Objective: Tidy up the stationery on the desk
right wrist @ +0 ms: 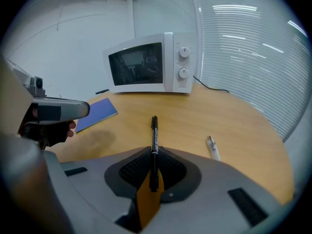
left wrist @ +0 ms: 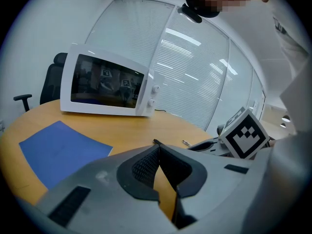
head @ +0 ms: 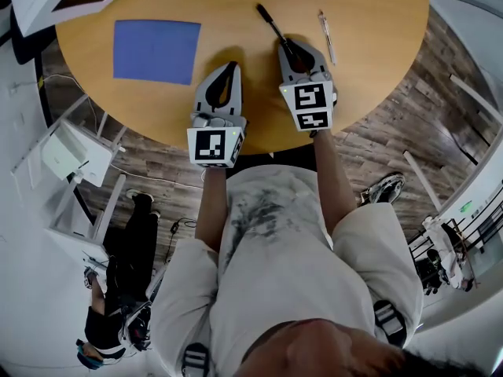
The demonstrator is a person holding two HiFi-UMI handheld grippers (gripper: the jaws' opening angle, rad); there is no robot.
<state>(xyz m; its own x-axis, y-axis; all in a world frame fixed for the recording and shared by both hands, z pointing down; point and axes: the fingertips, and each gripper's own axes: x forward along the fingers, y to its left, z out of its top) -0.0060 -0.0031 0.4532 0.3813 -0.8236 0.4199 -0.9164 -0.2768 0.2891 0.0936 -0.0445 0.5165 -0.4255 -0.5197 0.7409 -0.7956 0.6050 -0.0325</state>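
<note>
Grippers sit low over the near edge of the desk. The left gripper has its jaws pinched together, nothing between them. The right gripper is clamped on the black pen, whose barrel juts forward past the pads over the wood. Just beyond on the right, a white pen lies flat on the desktop. Off to the left lies a blue sheet. Farthest back stands a white microwave.
</note>
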